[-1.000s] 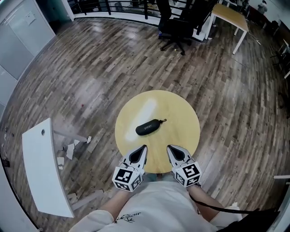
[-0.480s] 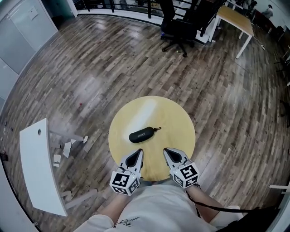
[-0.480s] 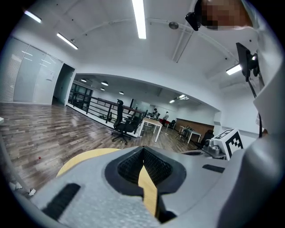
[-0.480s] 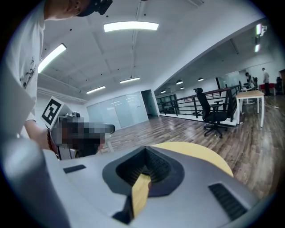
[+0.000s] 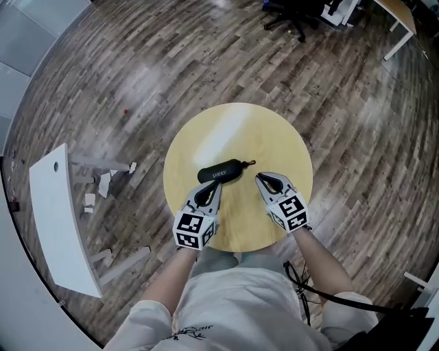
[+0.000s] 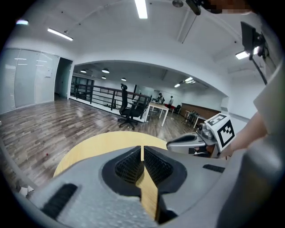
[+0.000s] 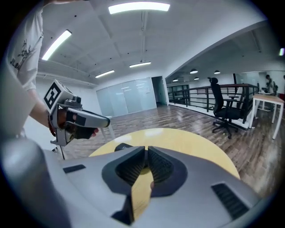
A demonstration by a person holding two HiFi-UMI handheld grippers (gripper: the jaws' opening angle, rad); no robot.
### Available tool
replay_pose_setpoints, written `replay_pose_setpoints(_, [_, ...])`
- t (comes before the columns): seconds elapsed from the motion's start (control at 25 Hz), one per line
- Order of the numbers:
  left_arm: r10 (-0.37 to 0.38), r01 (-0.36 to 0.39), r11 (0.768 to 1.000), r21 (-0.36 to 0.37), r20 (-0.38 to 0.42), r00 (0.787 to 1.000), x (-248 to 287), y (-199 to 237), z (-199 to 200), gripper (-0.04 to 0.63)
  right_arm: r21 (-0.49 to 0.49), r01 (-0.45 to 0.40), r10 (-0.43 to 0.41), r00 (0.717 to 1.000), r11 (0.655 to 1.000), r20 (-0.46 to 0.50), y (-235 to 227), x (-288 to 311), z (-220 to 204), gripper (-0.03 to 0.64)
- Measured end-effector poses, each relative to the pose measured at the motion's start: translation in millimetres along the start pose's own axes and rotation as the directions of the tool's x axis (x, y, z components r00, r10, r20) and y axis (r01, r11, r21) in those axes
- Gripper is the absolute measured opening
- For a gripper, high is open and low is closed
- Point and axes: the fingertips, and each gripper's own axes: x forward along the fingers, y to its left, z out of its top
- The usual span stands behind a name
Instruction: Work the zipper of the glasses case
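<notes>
A black glasses case (image 5: 221,171) lies on the round yellow table (image 5: 267,130), its zipper pull (image 5: 250,163) sticking out at the right end. My left gripper (image 5: 215,184) is shut, its tips just at the near side of the case. Also shut, my right gripper (image 5: 260,177) hovers a little to the near right of the pull. From the right gripper view, a sliver of the case (image 7: 121,146) shows behind my own jaws (image 7: 146,149), with the left gripper (image 7: 84,119) beyond. The left gripper view (image 6: 142,149) shows the right gripper (image 6: 189,141); the case is hidden there.
A white board (image 5: 58,226) and torn scraps (image 5: 103,185) lie on the wooden floor left of the table. A black office chair (image 5: 295,10) and a desk leg (image 5: 398,27) stand far off. A black cable (image 5: 322,291) hangs by my right arm.
Both grippers have moved forward from the table's near edge up to the case. The head camera has tilted down and come closer.
</notes>
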Motion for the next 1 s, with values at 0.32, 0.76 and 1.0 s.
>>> replay_pose_setpoints(0.32, [0.061,-0.066,0.998,-0.014,-0.225,0.972,66.7,38.6,-67.2,0.026,-0.238,-0.231,0.186,0.963,0.944,-0.195,-23.6,69.3,-33.8,0.026])
replay_pose_setpoints(0.76, [0.042,-0.05,0.999,-0.015,-0.323,0.945,80.8,48.0,-84.6,0.025,-0.49,-0.691,0.372,0.71,0.531,-0.598,-22.9,117.4,-72.0,0.054])
replay_pose_setpoints(1.0, [-0.006,0.016,1.0,0.023,-0.374,0.927,76.6,45.4,-86.7,0.018,-0.39,-0.868,0.405,0.49,0.306,-0.772,-10.9,119.6,-73.4,0.054])
